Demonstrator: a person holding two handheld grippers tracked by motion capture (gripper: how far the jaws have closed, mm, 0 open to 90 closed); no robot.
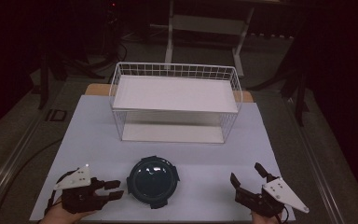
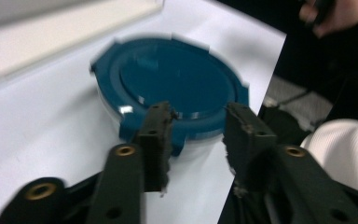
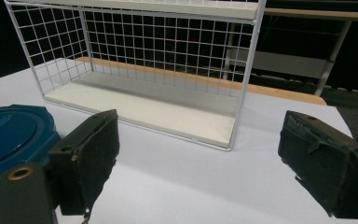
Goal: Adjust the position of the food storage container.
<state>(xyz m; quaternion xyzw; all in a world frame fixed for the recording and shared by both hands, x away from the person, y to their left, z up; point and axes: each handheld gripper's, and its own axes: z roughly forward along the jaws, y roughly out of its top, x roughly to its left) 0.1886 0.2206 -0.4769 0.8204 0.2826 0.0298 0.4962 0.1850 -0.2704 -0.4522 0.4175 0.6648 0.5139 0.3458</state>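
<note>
A round container with a dark teal lid [image 1: 153, 181] sits on the white table near its front edge, between my two grippers. My left gripper [image 1: 120, 188] lies to its left with the jaws pointing at it. In the left gripper view the jaws [image 2: 198, 112] stand a narrow gap apart at the near rim of the lid [image 2: 177, 79], with nothing pressed between them. My right gripper [image 1: 245, 171] rests to the right of the container with its jaws spread wide and nothing between them [image 3: 200, 158]. The lid [image 3: 9, 130] appears at the left edge of the right gripper view.
A white two-tier wire rack [image 1: 175, 100] stands behind the container, both shelves bare; it also rises ahead in the right gripper view [image 3: 168, 46]. The table cover [image 1: 93, 135] ends at a front edge near my hands. A white sleeve [image 2: 345, 149] lies off the table's edge.
</note>
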